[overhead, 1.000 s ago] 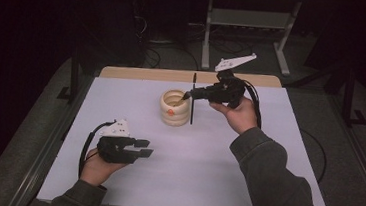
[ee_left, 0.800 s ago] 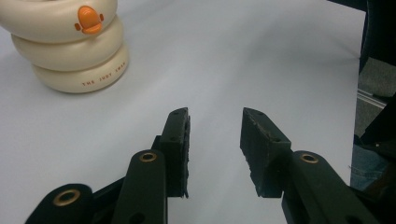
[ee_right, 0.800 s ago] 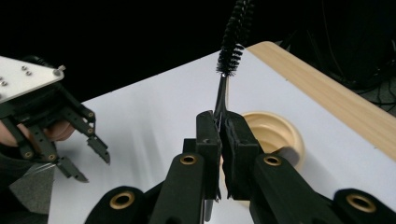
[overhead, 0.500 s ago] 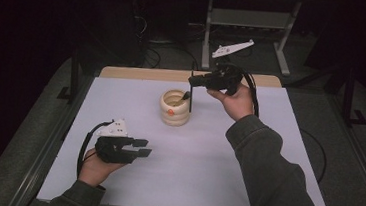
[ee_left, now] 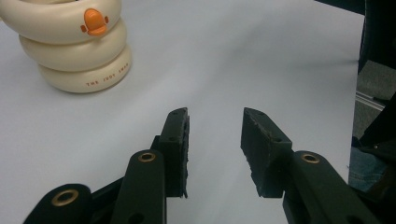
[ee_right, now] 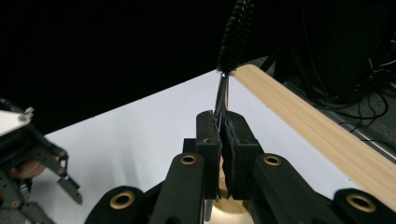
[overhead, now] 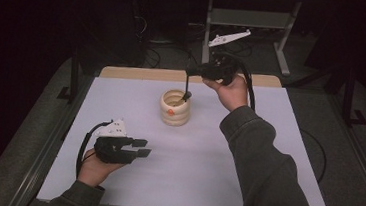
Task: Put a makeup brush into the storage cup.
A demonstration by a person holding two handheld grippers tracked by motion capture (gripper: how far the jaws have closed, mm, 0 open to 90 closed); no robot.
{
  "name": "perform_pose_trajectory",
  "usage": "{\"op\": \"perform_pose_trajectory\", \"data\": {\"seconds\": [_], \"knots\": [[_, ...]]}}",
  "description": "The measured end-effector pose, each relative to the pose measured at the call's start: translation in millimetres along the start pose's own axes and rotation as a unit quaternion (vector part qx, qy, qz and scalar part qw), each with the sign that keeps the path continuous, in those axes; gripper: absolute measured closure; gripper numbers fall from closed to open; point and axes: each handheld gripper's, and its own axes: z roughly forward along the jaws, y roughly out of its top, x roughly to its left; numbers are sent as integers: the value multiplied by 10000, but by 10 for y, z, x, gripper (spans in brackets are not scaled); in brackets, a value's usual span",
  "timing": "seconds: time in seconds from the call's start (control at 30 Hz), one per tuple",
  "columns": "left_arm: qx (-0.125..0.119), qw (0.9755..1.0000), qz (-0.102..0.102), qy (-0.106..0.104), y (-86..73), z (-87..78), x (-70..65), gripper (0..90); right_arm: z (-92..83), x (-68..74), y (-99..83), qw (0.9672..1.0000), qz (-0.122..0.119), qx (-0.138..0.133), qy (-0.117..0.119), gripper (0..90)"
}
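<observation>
The brush [ee_right: 236, 35], a thin wire-stemmed bottle brush with black bristles, is clamped by its stem in the right gripper [overhead: 189, 74]. In the right gripper view the two jaws stand pressed together on the twisted wire, with the bristle head rising above them against the dark background. From the high view, the other end of the brush hangs down into the mouth of the cream cup [overhead: 175, 108], a ribbed holder of three stacked rings with a small orange duck mark on its front.

Compared with a second ago, the right hand [overhead: 231, 91] has risen and drifted toward the far edge of the table, and less of the stem shows above the gripper than in the earliest picture. The lower tip now sits just at the cup's rim instead of well beside it (whether it touches the inner wall is too small to tell). I judge this to be the brush being worked in the cup, scrubbing or being seated there, with the stroke near its top.

The cup stands upright near the middle of the white table [overhead: 266, 155], apparently unmoved.

The left gripper [overhead: 141, 148] rests low at the near left, well apart from the cup; its jaws are parted with nothing between them, and it has stayed where it was, not steadying the cup.
</observation>
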Motion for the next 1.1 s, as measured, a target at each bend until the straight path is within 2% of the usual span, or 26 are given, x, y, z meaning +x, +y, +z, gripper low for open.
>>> {"op": "perform_pose_trajectory", "data": {"seconds": [0.23, 0.43, 0.67, 0.9, 1.1], "knots": [[-20, 10000, 5, 28, -6, -17, 4, 610, 100, -61, 72, 9999, 58, -136, -82, 847], [-52, 10000, 12, 35, -9, -42, 14, 601, 251, -98, 103, 9997, 117, -151, -118, 847], [-69, 9999, -58, 74, -19, -69, 17, 594, 396, -160, 69, 9995, 195, -172, -164, 847], [-95, 9999, -20, 70, -22, -100, 31, 586, 495, -222, 33, 9991, 270, -239, -238, 847], [-120, 9999, -5, 58, -24, -107, 34, 577, 567, -274, -12, 9988, 344, -168, -301, 847]]}}
